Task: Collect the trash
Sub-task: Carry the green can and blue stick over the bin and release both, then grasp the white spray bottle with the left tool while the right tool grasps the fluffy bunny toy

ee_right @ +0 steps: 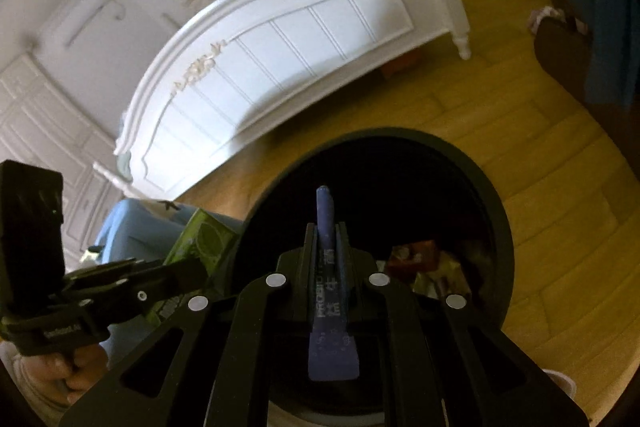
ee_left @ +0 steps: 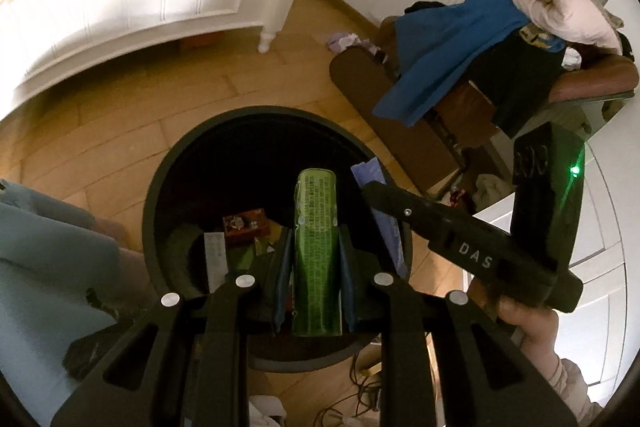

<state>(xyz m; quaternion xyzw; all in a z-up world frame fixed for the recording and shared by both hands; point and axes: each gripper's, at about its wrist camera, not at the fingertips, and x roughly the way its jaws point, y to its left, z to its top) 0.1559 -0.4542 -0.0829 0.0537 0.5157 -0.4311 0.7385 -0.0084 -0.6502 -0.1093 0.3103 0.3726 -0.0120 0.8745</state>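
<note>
A round black trash bin (ee_left: 160, 179) stands on the wood floor below both grippers. My left gripper (ee_left: 315, 239) is shut on a tall green carton (ee_left: 316, 211), which hangs over the bin's mouth. My right gripper (ee_right: 326, 231) is shut on a thin purple packet (ee_right: 325, 207), also over the bin (ee_right: 492, 195). In the left wrist view the right gripper (ee_left: 374, 193) reaches in from the right with the purple packet (ee_left: 370, 171). In the right wrist view the left gripper (ee_right: 188, 273) and its green carton (ee_right: 200, 239) are at the bin's left rim. A red box (ee_left: 244, 223) and other scraps lie inside.
A white bed footboard (ee_right: 280, 59) stands beyond the bin. A brown chair (ee_left: 400, 115) piled with blue cloth (ee_left: 440, 59) and a pink pillow is to the right. A person's light-blue trouser leg (ee_left: 48, 259) is at the left. Cables (ee_left: 360, 387) lie on the floor near the bin.
</note>
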